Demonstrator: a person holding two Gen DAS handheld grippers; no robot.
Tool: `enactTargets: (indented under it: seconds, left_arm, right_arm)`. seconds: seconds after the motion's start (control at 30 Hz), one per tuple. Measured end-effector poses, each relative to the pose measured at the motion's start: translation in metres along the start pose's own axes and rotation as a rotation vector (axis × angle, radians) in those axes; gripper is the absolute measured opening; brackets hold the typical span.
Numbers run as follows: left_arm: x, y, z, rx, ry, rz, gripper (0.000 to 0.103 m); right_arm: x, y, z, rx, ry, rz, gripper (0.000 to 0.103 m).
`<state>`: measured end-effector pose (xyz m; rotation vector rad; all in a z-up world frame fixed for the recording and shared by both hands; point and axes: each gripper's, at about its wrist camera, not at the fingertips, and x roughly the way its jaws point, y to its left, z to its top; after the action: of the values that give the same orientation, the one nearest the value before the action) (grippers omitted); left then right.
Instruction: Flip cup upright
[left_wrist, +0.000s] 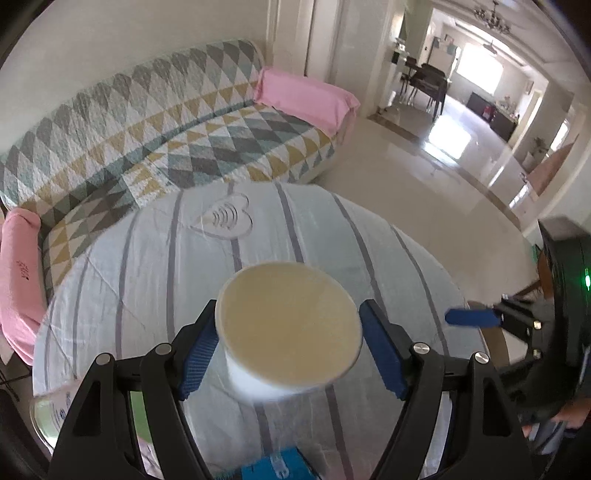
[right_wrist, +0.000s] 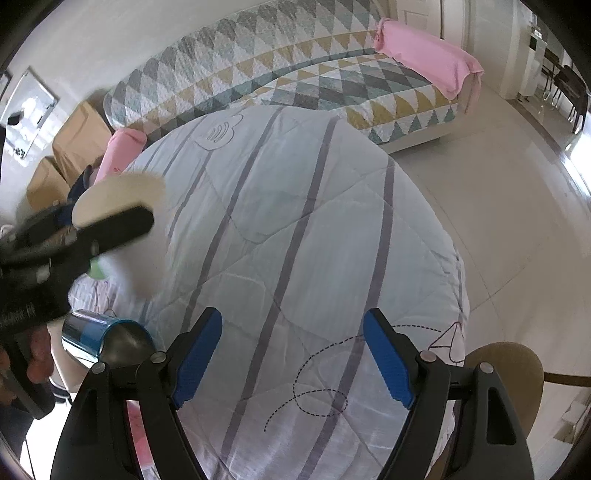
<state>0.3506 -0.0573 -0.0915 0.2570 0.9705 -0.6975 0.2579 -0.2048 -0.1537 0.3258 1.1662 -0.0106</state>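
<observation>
Cup (left_wrist: 288, 328) is gripped by its sides in the left claw (left_wrist: 288, 354), lifted above the quilt-covered worktop (left_wrist: 332, 236), mouth facing the camera, axis along the fingers. Right claw (right_wrist: 293, 354) is held wide, empty, well apart.

Matt white paper cup (left_wrist: 288, 328); quilted cloth cover (right_wrist: 295, 229); glossy tiled floor (left_wrist: 424, 177); ribbed blue plastic pads (right_wrist: 197, 360).
</observation>
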Motion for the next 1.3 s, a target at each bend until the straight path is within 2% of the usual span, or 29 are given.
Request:
enactTargets:
  seconds: [0.13, 0.23, 0.53, 0.6, 0.67, 0.77, 0.83, 0.97, 1.13, 1.23, 1.3]
  left_arm:
    - [0.011, 0.001, 0.017, 0.008, -0.028, 0.008, 0.076]
    - [0.025, 0.004, 0.024, 0.01, -0.008, 0.011, 0.076]
    - [0.025, 0.012, 0.016, 0.008, 0.041, -0.004, 0.077]
    - [0.024, 0.016, 0.011, -0.005, 0.058, -0.002, 0.079]
    - [0.024, 0.019, 0.007, -0.029, 0.069, -0.011, 0.088]
    - [0.015, 0.019, 0.004, -0.036, 0.038, -0.003, 0.096]
    - [0.008, 0.016, 0.003, -0.036, 0.023, 0.009, 0.096]
    - [-0.014, 0.013, -0.004, -0.062, 0.0, 0.07, 0.096]
    - [-0.065, 0.006, -0.025, -0.165, -0.075, 0.214, 0.099]
    - [-0.099, -0.002, -0.046, -0.245, -0.114, 0.327, 0.1]
    - [-0.116, -0.008, -0.061, -0.301, -0.126, 0.375, 0.1]
  right_arm:
    - [0.001, -0.001, 0.001, -0.008, -0.001, -0.001, 0.08]
    - [0.005, -0.004, 0.005, 0.001, 0.003, -0.005, 0.08]
    - [0.01, -0.007, 0.013, 0.026, 0.001, 0.013, 0.08]
    - [0.009, -0.006, 0.015, 0.024, -0.005, 0.017, 0.08]
    - [0.008, -0.004, 0.016, 0.019, -0.007, 0.019, 0.08]
    - [0.006, -0.003, 0.017, 0.007, -0.007, 0.017, 0.08]
    - [0.003, -0.002, 0.017, 0.005, -0.011, 0.019, 0.08]
    - [-0.009, 0.002, 0.015, -0.025, -0.02, 0.029, 0.08]
    - [-0.03, 0.012, 0.01, -0.096, -0.045, 0.056, 0.08]
    - [-0.046, 0.023, 0.004, -0.159, -0.054, 0.072, 0.08]
    - [-0.058, 0.033, -0.001, -0.219, -0.064, 0.078, 0.08]
